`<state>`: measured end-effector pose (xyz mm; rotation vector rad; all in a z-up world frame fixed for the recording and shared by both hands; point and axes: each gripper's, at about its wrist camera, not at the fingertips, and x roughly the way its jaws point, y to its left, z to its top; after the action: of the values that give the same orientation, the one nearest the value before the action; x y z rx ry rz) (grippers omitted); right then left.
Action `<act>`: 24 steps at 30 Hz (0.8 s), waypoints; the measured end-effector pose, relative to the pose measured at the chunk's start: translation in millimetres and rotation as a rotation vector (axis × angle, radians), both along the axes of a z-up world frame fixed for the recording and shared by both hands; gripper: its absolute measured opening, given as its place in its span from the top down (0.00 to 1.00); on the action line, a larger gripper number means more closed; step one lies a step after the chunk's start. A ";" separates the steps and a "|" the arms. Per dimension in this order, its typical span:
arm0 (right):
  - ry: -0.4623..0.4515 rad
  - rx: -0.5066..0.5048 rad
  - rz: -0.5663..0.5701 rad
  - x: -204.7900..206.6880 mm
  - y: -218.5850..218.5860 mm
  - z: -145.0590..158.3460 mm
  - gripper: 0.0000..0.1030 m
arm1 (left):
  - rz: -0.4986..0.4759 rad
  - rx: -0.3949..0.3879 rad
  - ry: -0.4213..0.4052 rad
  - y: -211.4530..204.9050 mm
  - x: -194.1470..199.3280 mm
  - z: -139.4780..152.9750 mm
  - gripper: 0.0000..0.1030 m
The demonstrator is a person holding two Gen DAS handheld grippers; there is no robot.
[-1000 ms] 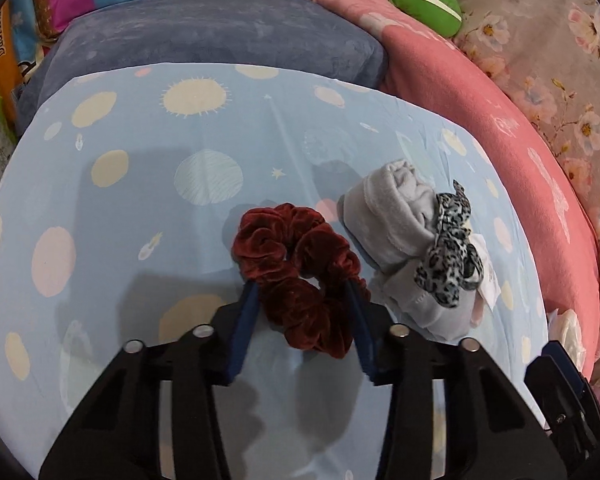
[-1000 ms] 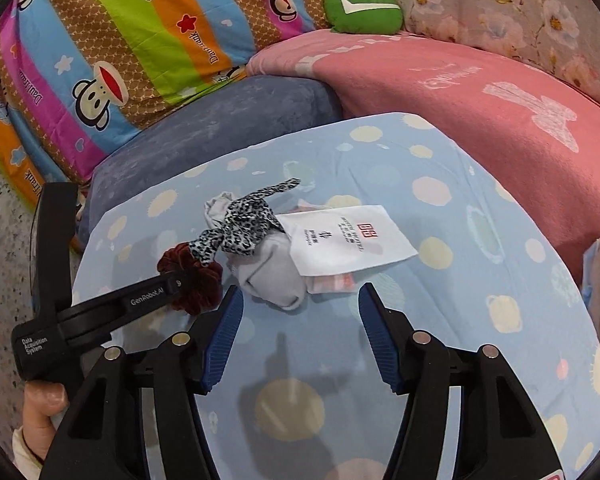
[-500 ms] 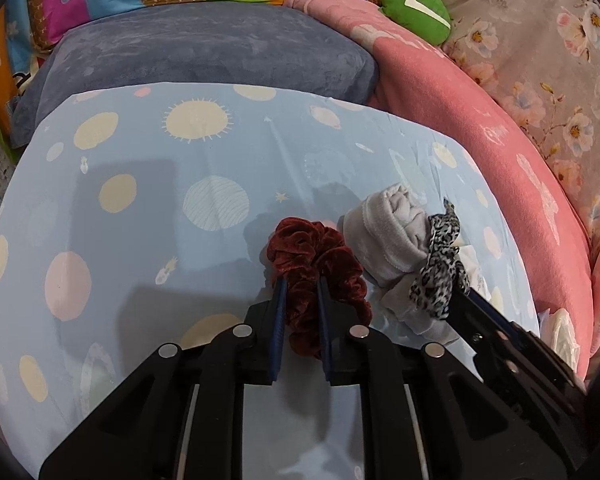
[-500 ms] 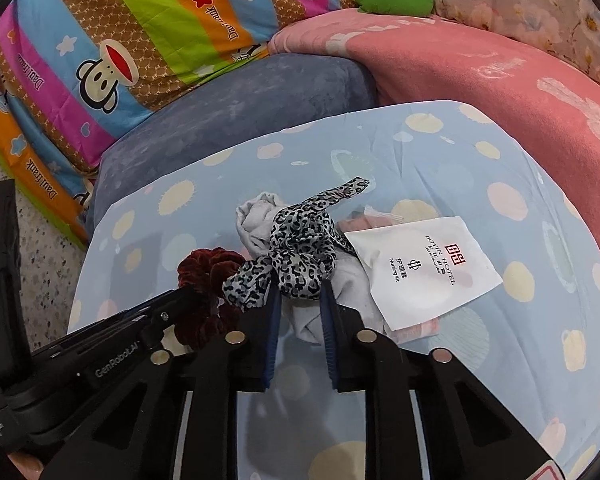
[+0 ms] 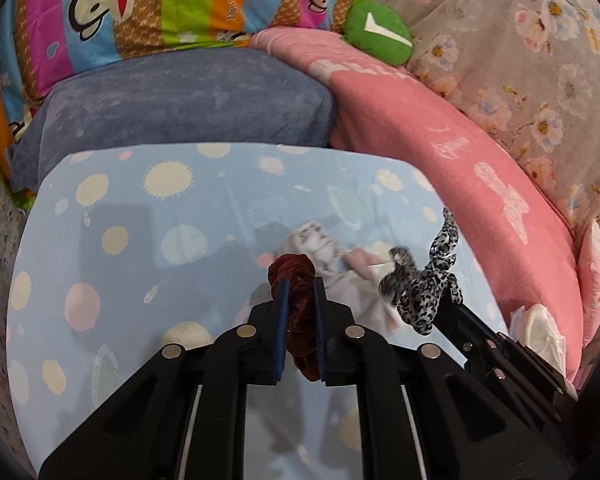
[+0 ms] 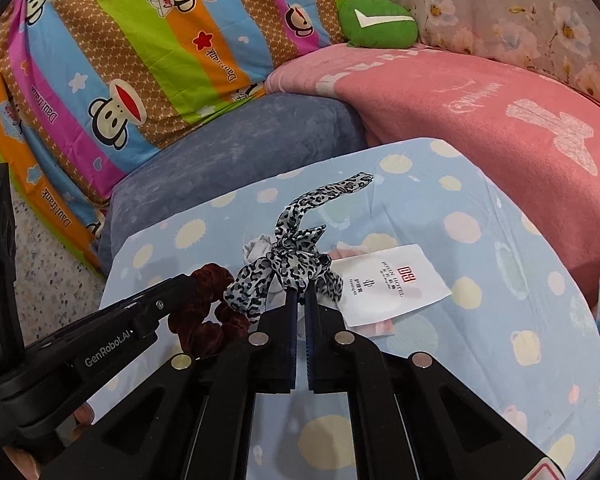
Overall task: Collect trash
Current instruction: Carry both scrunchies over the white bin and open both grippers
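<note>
L gripper [image 5: 300,300] now clamped on red scrunchie [image 5: 298,280], R gripper [image 6: 300,300] on leopard scrunchie [image 6: 288,268]; both lifted off sheet [image 5: 140,240] vs 1 s ago. Next: carry to bin.

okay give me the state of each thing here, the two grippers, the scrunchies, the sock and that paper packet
Left gripper: shut on dark red scrunchie.
Right gripper: shut on leopard-print scrunchie.
Grey sock: crumpled, lying on the sheet.
White paper packet: flat on the sheet, printed side up.

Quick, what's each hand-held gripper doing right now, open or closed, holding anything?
Left hand-held gripper: closed on the dark red scrunchie.
Right hand-held gripper: closed on the leopard-print scrunchie.
</note>
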<state>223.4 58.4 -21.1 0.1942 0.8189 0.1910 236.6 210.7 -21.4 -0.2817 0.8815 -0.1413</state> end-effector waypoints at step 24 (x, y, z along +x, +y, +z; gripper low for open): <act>-0.120 0.019 -0.326 -115.1 -219.0 55.8 0.97 | -0.364 0.031 -0.137 -237.5 -69.1 83.2 0.89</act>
<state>108.2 -160.6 34.8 0.3277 0.6557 -0.0959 167.5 -26.8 61.9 -0.0786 0.7915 -0.4782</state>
